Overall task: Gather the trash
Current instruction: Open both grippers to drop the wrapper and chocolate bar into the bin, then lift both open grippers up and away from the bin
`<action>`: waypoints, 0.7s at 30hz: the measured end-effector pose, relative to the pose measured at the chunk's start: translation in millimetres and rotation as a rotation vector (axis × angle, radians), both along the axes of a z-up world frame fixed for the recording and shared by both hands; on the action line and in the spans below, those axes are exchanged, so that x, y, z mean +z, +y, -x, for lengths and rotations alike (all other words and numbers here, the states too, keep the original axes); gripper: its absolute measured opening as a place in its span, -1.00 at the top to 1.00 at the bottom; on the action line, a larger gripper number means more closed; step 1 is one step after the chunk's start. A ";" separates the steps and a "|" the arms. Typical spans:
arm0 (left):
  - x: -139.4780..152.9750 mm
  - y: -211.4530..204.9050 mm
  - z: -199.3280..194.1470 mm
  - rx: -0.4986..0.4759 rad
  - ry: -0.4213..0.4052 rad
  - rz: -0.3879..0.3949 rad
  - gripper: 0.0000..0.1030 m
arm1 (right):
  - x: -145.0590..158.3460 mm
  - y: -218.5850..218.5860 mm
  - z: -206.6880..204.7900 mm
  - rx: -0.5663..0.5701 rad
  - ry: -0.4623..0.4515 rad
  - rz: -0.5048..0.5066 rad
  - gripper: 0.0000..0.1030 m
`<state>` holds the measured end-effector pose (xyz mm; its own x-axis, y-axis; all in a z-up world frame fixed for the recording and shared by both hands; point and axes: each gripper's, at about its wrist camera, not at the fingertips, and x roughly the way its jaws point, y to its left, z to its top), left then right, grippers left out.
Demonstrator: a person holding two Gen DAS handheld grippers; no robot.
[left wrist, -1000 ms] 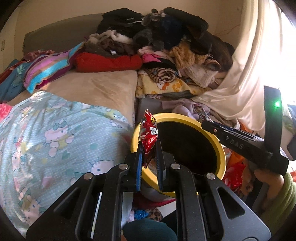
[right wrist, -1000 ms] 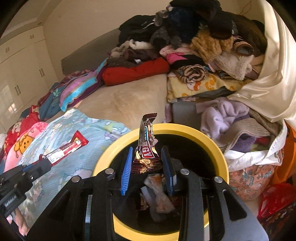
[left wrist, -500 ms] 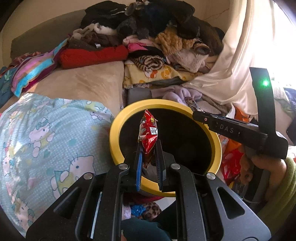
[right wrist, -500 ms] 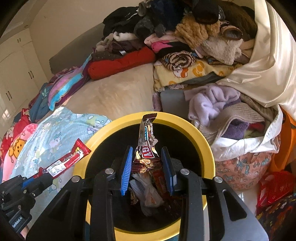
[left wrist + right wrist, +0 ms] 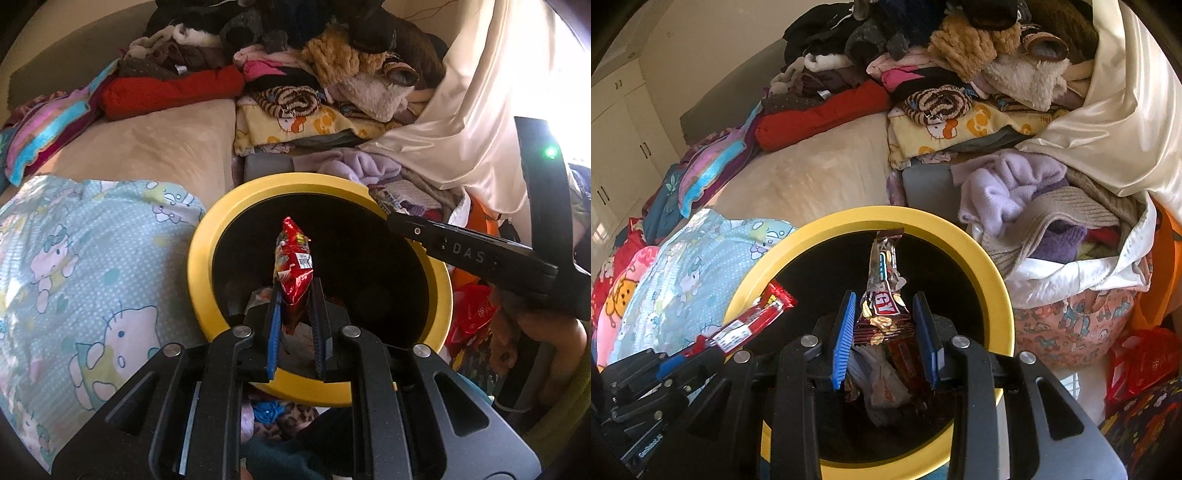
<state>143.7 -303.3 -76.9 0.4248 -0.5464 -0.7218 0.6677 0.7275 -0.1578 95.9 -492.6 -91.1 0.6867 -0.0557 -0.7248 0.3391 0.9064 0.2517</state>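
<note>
Both tongs have come down and forward since the earlier frames, so the yellow-rimmed bin (image 5: 997, 284) now fills more of each view and both wrappers hang over its dark mouth rather than short of it.

On the left, the left tongs (image 5: 295, 325) are clamped nearly shut on a red snack wrapper (image 5: 293, 266), which stands upright between the pads above the bin's opening; seen from the right wrist, this wrapper (image 5: 753, 317) reaches in across the near-left part of the rim. To its right, the right tongs (image 5: 884, 332) hold a narrow grip on a crumpled brown bar wrapper (image 5: 882, 295), also upright and directly above the opening. Below it, at the bottom of the bin, lie several pieces of trash (image 5: 882, 384) already collected.

Judging from this, the carrying is done and only the release remains for these two pieces: neither wrapper has been let go yet. On the bed (image 5: 812, 184) beyond, covered with folded clothes and a blue cartoon blanket (image 5: 85, 277), I can make out no further litter, though the piles could hide some.
</note>
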 end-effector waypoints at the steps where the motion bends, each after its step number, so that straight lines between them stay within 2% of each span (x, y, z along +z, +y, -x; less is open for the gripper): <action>1: -0.7 -1.1 -0.4 0.001 0.004 0.000 0.84 | -0.4 -0.3 -0.2 0.000 0.001 -0.003 0.39; 6: -3.6 -7.2 -7.7 -0.001 0.022 -0.005 0.78 | -0.9 -3.7 0.3 -0.012 0.005 -0.009 0.36; 8: -3.2 -7.2 -9.7 -0.001 0.024 -0.004 0.58 | -0.3 -5.5 1.2 -0.020 0.002 -0.013 0.30; 12: -0.3 -3.8 -13.0 0.013 0.026 0.000 0.38 | 3.2 -8.3 3.1 -0.027 0.001 -0.008 0.21; 14: 1.9 -0.6 -14.0 0.028 0.023 -0.004 0.09 | 6.9 -8.4 4.7 -0.029 -0.003 -0.004 0.11; 16: 5.1 5.4 -14.8 0.045 0.023 0.001 -0.06 | 12.1 -8.1 7.5 -0.028 -0.011 0.002 0.00; 18: 8.6 13.5 -14.9 0.066 0.019 -0.001 -0.30 | 18.6 -6.8 10.4 -0.025 -0.019 0.013 -0.11; 20: 13.6 24.1 -13.2 0.090 0.009 -0.007 -0.63 | 27.1 -4.4 15.1 -0.020 -0.033 0.018 -0.28; 21: 15.9 27.8 -12.6 0.099 0.005 -0.009 -0.69 | 31.8 -2.8 17.5 -0.014 -0.043 0.019 -0.31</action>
